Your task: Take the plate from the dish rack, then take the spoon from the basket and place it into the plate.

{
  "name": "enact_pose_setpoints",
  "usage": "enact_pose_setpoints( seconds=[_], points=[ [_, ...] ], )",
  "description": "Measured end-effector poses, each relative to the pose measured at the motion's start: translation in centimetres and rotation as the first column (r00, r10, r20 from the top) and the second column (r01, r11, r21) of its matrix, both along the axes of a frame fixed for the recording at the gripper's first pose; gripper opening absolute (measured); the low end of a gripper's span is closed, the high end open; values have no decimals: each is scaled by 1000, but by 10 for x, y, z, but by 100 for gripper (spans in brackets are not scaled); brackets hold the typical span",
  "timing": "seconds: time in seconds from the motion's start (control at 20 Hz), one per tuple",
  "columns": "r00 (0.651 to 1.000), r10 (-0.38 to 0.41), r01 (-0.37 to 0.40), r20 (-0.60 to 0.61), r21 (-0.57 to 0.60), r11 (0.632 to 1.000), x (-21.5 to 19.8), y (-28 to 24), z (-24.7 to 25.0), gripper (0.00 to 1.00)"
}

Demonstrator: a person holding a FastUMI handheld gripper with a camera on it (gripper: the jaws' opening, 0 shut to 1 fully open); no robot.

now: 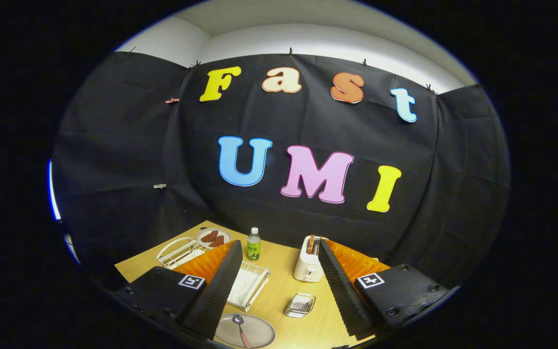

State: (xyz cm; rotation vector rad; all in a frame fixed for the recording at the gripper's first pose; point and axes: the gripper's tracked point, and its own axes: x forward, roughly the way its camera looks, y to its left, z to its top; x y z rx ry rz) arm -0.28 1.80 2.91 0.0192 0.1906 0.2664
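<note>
Between wide-open, empty tongs (279, 281): round grey plate (255, 334), red-handled spoon (240, 327) lying on it.

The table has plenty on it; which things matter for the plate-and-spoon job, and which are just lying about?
Job things: plate with the spoon on it, between the open gripper fingers; dish rack; basket.
Lying about: toaster, bottle, wire tray, far dish of food.

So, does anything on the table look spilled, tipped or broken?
Nothing stands out. The spoon lies in the plate, the bottle and toaster stand upright, and the open gripper holds nothing.
</note>
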Motion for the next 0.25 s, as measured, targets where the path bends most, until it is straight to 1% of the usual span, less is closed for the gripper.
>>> enact_pose_setpoints(
  seconds=[0.1,0.25],
  points=[
    [999,-29,29,36,13,1000,0,-7,13,97],
    [997,-55,54,52,25,998,-1,-14,15,97]
  ],
)
